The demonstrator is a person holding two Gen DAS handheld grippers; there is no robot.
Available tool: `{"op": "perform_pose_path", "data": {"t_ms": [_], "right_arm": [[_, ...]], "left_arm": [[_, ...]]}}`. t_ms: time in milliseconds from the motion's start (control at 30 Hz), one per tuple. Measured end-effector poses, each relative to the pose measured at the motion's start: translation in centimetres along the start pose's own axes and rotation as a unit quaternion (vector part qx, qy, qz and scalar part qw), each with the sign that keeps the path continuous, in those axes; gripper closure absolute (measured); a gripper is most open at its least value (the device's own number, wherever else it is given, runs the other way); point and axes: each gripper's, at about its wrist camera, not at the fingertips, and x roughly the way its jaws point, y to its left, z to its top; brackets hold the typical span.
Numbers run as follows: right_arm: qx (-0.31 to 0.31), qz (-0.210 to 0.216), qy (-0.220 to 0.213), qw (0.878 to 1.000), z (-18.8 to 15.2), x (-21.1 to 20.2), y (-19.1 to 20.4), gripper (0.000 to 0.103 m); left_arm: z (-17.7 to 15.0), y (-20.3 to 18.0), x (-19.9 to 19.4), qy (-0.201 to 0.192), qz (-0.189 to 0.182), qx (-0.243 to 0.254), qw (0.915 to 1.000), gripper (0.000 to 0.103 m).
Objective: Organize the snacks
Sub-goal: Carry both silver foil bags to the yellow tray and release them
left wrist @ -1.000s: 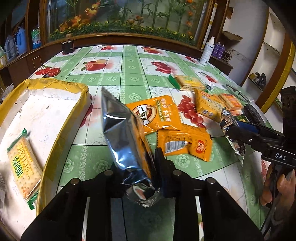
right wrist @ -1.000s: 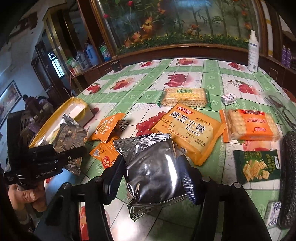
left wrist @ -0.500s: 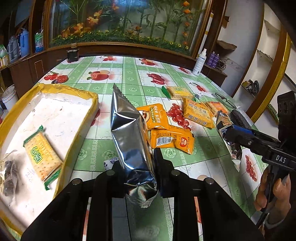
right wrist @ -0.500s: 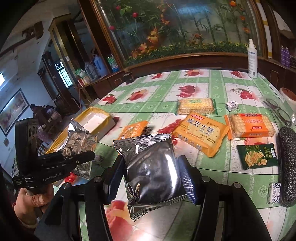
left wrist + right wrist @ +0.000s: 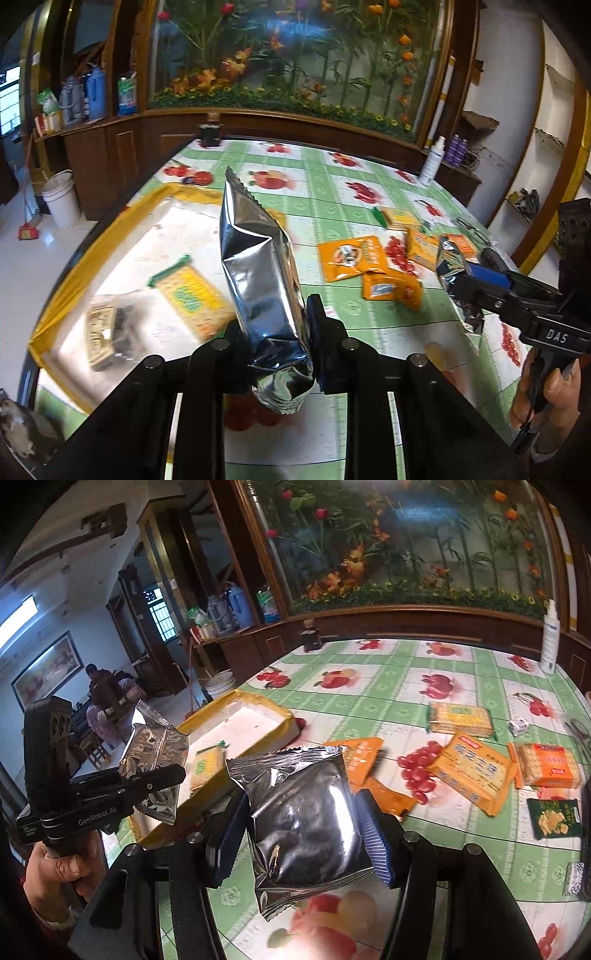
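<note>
In the left wrist view my left gripper (image 5: 277,321) is shut on a silver foil snack packet (image 5: 258,258), held edge-on and upright above the near side of a yellow-rimmed tray (image 5: 66,266). A green-ended cracker packet (image 5: 192,295) and a small dark packet (image 5: 107,332) lie in the tray. In the right wrist view my right gripper (image 5: 301,834) is shut on a second, wider silver packet (image 5: 306,812), held flat above the fruit-patterned table (image 5: 388,686), right of the tray (image 5: 258,701). Each view shows the other gripper in a hand, gripping its packet.
Orange snack packets (image 5: 351,256) and cracker packs (image 5: 472,771) (image 5: 546,766) (image 5: 461,716) lie scattered mid-table, with a green packet (image 5: 554,818) near the right edge. A white spray bottle (image 5: 550,638) stands at the back. A white bucket (image 5: 61,199) is on the floor. A person (image 5: 107,701) sits far off.
Both grippers have risen and moved left toward the tray, each still holding its silver packet. The tray's contents now show in the left wrist view.
</note>
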Motion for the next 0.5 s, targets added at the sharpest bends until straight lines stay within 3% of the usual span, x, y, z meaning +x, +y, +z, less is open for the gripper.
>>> {"op": "perform_pose_path", "data": {"t_ms": [200,500], "right_arm": [[-0.017,0.020,0.004,1.000,0.8,1.6,2.6,0.043],[-0.026,0.071,0.014,0.997,2.9,5.9,7.2,0.043]], "left_arm": [[-0.3,3.0,-0.9,-0.012,0.049,-0.019,0.9986,0.082],[-0.4,7.3,-1.6,-0.019,0.077,-0.056,0.9953,0.082]]}}
